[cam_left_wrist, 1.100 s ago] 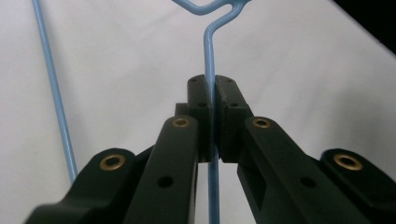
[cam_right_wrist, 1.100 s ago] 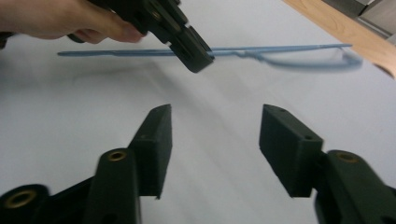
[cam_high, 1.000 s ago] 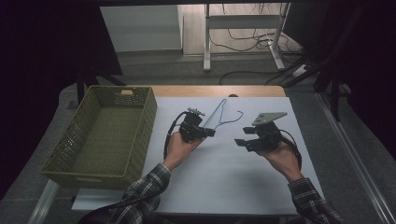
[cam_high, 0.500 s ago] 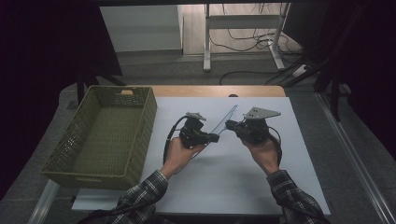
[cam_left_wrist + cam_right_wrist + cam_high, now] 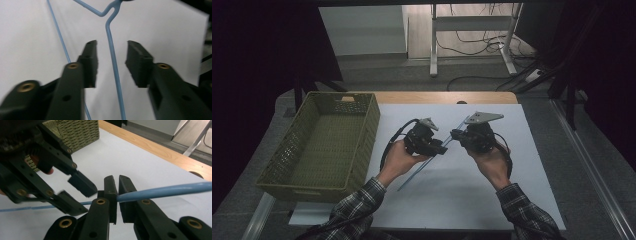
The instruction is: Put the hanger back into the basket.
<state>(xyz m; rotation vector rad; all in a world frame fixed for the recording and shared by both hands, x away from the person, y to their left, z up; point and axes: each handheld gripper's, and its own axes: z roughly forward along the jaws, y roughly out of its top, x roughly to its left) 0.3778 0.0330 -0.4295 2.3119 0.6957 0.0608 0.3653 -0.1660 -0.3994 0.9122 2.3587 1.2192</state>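
One blue hanger (image 5: 162,191): right hand-held gripper (image 5: 115,182) clamps it; left hand-held gripper (image 5: 111,60) agape astride.

both sleeves (image 5: 357,207) are plaid, dark checks crossed with pale lines, and end at the wrists. the left gripper (image 5: 443,149) is black, with a small grey three-cornered plate on top and a black cable looping off its back. the right gripper (image 5: 453,133) is black too, with a larger grey plate and a dark cable. its jaws are matte black bars with blocky pads (image 5: 110,187) and brass-ringed screw holes; the left gripper's jaws match, pads (image 5: 90,60) squared.
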